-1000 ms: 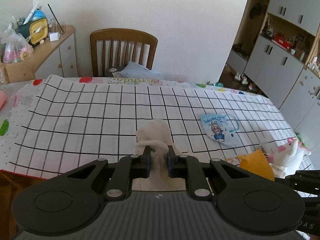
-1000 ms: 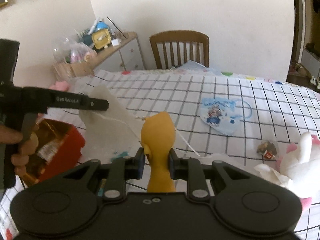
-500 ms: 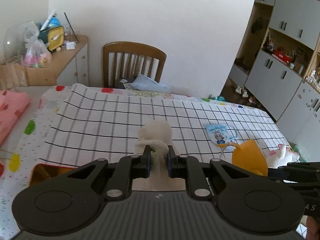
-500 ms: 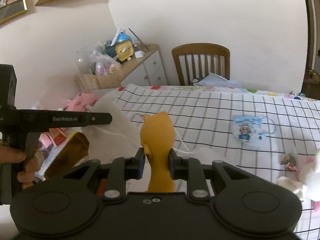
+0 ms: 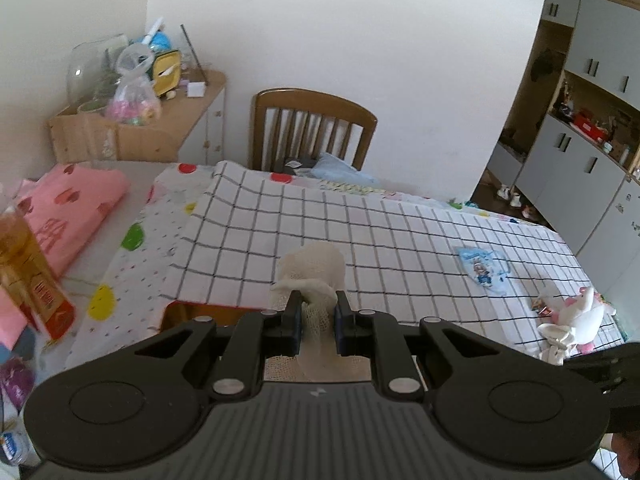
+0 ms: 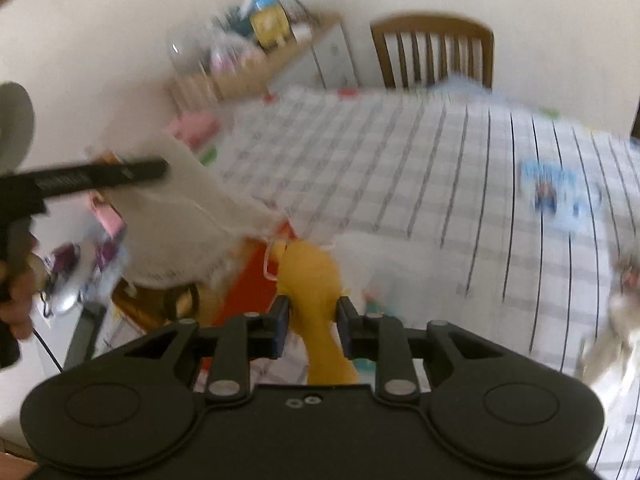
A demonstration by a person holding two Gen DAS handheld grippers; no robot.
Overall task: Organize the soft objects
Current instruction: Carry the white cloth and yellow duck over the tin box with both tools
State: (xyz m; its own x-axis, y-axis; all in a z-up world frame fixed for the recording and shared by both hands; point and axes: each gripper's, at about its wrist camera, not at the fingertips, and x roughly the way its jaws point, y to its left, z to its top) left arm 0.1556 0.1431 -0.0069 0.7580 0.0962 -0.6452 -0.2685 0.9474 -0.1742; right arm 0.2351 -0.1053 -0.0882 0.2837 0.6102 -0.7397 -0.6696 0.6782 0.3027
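My left gripper [image 5: 317, 312] is shut on a cream gauze cloth [image 5: 314, 270], held in the air above the near edge of the checked tablecloth [image 5: 360, 240]. In the blurred right wrist view the same cloth [image 6: 180, 216] hangs from the left gripper's fingers [image 6: 100, 174] at the left. My right gripper [image 6: 312, 320] is shut on a yellow soft cloth [image 6: 312, 280], held above the table's near left corner. A blue child's face mask [image 5: 482, 270] and a white and pink plush toy [image 5: 572, 316] lie on the table to the right.
A wooden chair [image 5: 312, 128] stands at the far side. A pink folded cloth [image 5: 68, 208] and an amber bottle [image 5: 28, 272] are at the left. A cluttered sideboard [image 5: 160, 120] and grey cabinets [image 5: 580, 160] line the walls. A red container [image 6: 256, 280] sits below the yellow cloth.
Both grippers have moved back and to the left with their cloths still held. The right wrist view is now blurred from fast motion. More of the room's left side shows.
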